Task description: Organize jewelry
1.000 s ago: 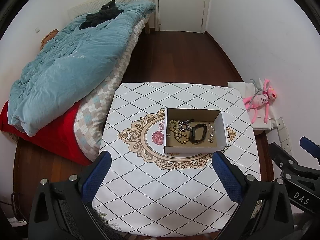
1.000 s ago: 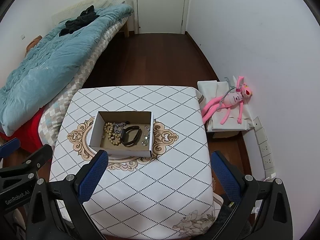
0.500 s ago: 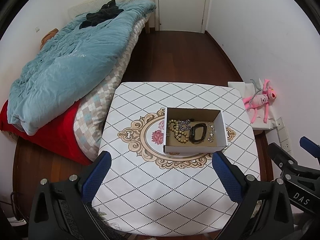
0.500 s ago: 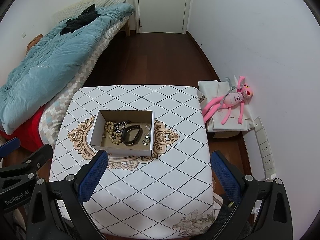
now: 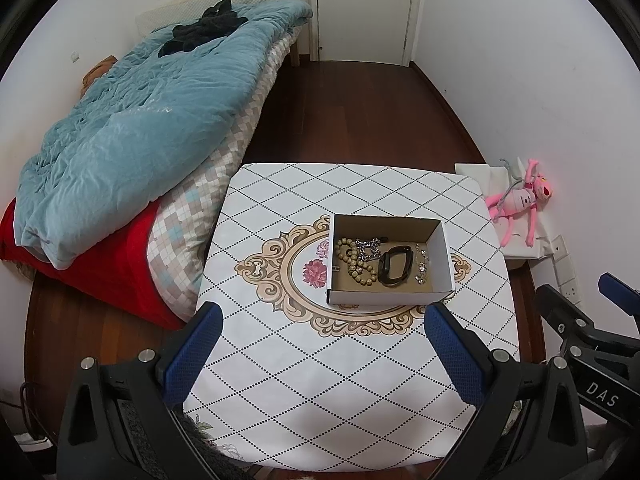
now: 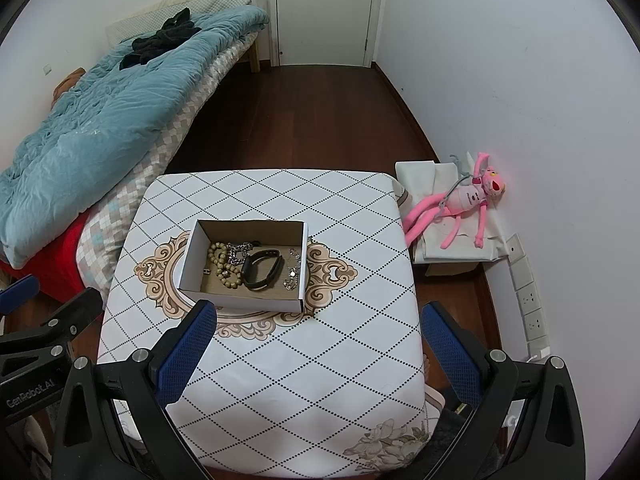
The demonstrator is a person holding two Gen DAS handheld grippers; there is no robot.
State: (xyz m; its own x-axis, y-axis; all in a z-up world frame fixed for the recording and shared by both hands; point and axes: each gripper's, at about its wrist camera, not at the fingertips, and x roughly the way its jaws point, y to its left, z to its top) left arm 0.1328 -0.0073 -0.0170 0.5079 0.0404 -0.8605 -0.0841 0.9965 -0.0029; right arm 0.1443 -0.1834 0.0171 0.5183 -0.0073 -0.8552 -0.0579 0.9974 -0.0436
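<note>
An open white cardboard box [image 5: 390, 298] [image 6: 240, 302] stands in the middle of a small table [image 5: 320, 380] [image 6: 300, 380] with a diamond-patterned cloth. In it lie a beaded bracelet [image 5: 354, 262] [image 6: 222, 262], a silver chain [image 5: 368, 248] [image 6: 238, 252], a black band [image 5: 394, 270] [image 6: 260, 268] and a thin sparkly chain [image 5: 422, 266] [image 6: 292, 270]. My left gripper [image 5: 324, 316] and right gripper [image 6: 318, 316] are both open and empty, held high above the table's near side, well short of the box.
A bed with a blue quilt [image 5: 140, 128] [image 6: 100, 128] runs along the left of the table. A pink plush toy [image 5: 520, 200] [image 6: 460, 200] lies on a white bundle by the right wall. A closed door [image 5: 360, 8] is at the far end across dark wooden floor.
Both views have drifted very slightly; the box and jewelry have not moved and both grippers stay open.
</note>
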